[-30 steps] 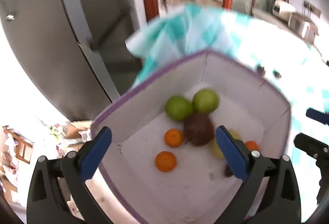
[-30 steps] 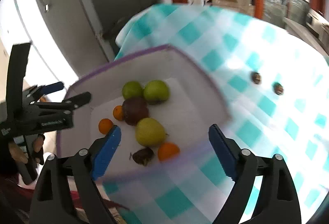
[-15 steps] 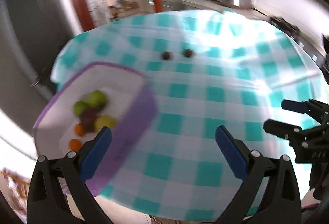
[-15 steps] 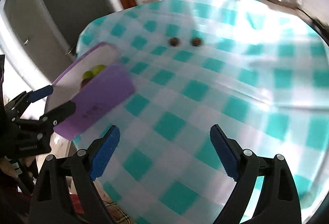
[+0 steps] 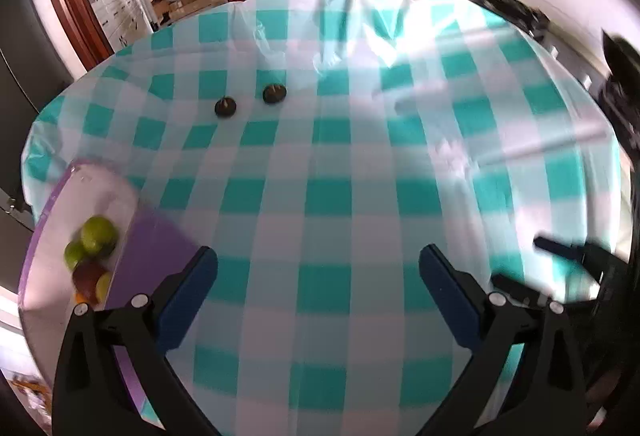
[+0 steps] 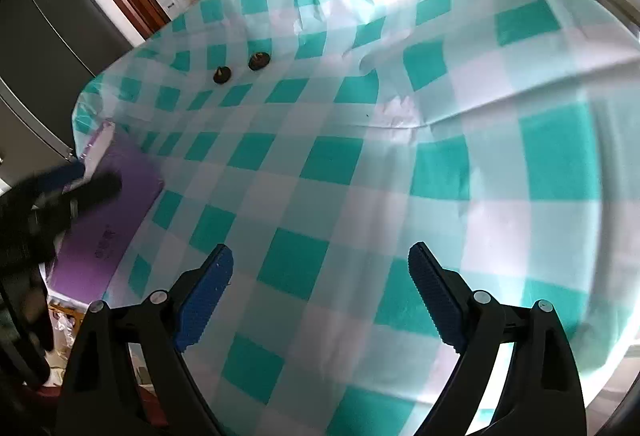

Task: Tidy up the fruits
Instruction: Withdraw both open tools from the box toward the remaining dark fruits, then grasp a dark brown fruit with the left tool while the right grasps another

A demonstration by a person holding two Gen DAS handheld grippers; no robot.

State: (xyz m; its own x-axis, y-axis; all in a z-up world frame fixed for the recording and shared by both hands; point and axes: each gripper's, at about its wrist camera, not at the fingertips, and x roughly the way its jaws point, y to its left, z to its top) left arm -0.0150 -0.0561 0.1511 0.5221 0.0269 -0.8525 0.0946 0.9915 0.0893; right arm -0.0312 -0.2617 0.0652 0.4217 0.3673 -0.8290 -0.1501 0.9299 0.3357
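Left wrist view: the left gripper is spread wide and empty above the checked tablecloth. The purple box sits at the table's left edge, containing green fruit. Two dark fruits lie apart from it, further along.

Right wrist view: the right gripper is likewise spread wide and empty. The box lies left; the dark fruits lie beyond.

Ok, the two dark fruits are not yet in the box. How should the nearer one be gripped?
Take the nearer dark fruit across its round body, from above. Its small stem tip points up, so the fingers should close low around the sides. The other fruit sits apart on its right, leaving room.
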